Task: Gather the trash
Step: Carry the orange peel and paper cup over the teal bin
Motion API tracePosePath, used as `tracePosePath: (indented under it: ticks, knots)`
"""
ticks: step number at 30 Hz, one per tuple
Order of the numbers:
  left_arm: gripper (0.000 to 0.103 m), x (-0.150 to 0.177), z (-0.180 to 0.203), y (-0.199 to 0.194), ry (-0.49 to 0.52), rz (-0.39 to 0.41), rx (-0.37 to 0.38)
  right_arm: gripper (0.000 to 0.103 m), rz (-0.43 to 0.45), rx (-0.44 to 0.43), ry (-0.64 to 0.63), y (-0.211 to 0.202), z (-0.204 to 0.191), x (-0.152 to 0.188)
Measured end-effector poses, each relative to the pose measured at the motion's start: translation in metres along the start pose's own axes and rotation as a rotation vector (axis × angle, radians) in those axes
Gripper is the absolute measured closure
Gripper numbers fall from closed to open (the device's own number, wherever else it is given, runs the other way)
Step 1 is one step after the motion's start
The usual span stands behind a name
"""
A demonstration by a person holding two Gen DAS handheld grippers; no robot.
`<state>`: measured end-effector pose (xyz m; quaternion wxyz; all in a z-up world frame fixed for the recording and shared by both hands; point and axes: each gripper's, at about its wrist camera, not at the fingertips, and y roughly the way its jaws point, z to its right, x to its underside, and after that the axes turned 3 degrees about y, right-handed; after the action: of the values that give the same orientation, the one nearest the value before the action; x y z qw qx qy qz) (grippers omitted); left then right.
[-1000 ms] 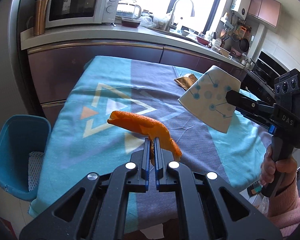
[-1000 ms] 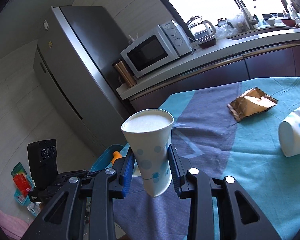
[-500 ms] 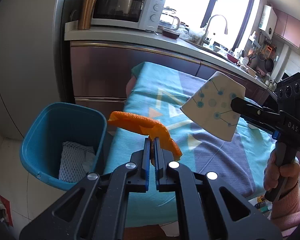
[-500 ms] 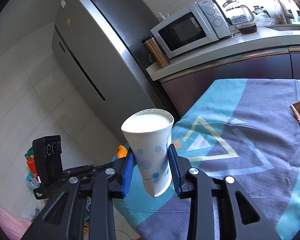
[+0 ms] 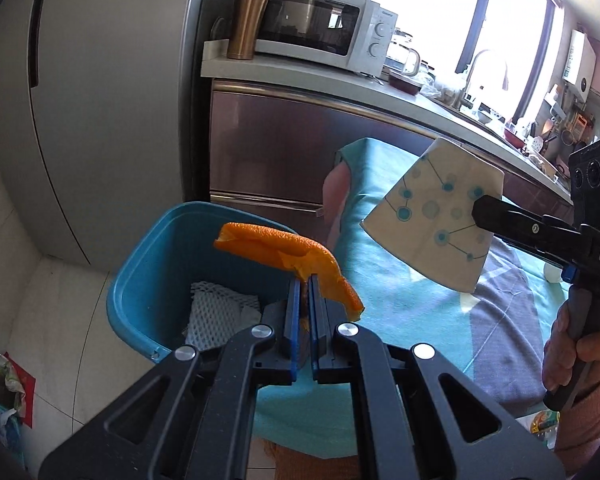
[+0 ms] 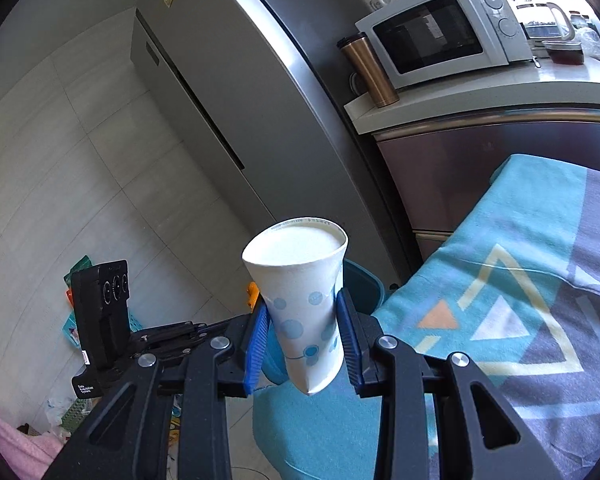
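Note:
My left gripper [image 5: 305,284] is shut on an orange peel [image 5: 276,246] and holds it over the near rim of the blue trash bin [image 5: 140,276]. White foam netting [image 5: 216,312] lies inside the bin. My right gripper [image 6: 303,320] is shut on a white paper cup with blue dots [image 6: 300,280], squeezed near its base, upright, above the table's left end. The same cup [image 5: 436,216] shows in the left wrist view, to the right of the peel. The bin's edge [image 6: 360,280] peeks out behind the cup in the right wrist view.
The table under a teal and grey cloth [image 6: 520,280] stands right of the bin. A steel fridge [image 5: 100,100] rises behind the bin. The counter carries a microwave [image 5: 320,32] and a copper tumbler [image 5: 246,20]. Clutter lies on the floor at left [image 5: 4,380].
Both grippers have swung left, off the table toward the bin. The peel now hangs over the bin's rim, and the cup has followed to the table's left end.

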<state>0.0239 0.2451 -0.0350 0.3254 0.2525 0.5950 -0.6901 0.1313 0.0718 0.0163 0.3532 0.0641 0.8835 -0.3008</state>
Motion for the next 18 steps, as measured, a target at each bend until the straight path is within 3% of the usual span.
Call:
tracePosePath:
  ticks: [18]
  knots:
    - [0.099, 0.005, -0.047, 0.048, -0.057, -0.089, -0.095, 0.071, -0.134, 0.015, -0.021, 0.080, -0.007, -0.011]
